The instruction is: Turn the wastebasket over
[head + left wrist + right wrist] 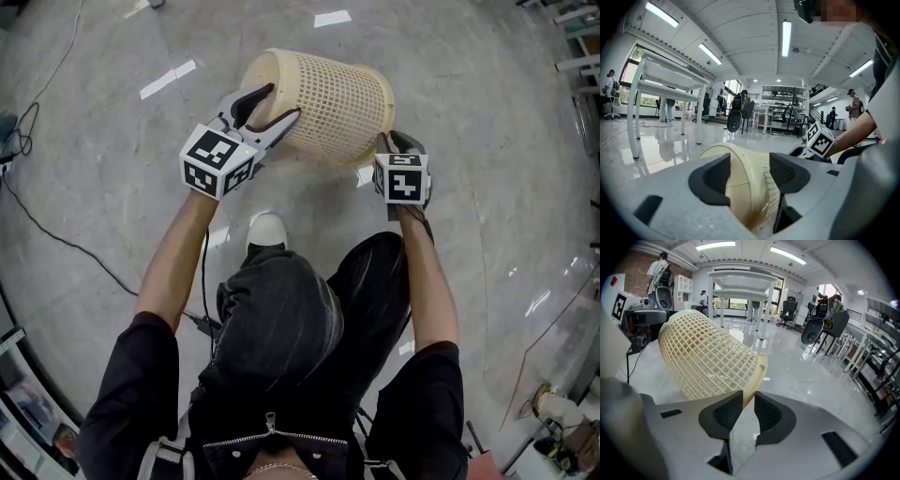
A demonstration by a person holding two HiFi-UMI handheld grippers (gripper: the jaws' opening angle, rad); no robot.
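The wastebasket (328,103) lay on its side low over the floor (112,141); whether it rested there I could not tell. It looked like light, springy plastic mesh, stiffest at its solid rim and base, so those were the best holds. The right gripper (749,397) pinched the rim, and the left gripper (747,161), jaws set wider, clasped the base's edge.

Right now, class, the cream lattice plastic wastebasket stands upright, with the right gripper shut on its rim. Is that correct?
Not quite. The cream lattice plastic wastebasket is not upright: it is tipped over on its side, as the head view shows. The rest holds, since the right gripper is shut on its rim.
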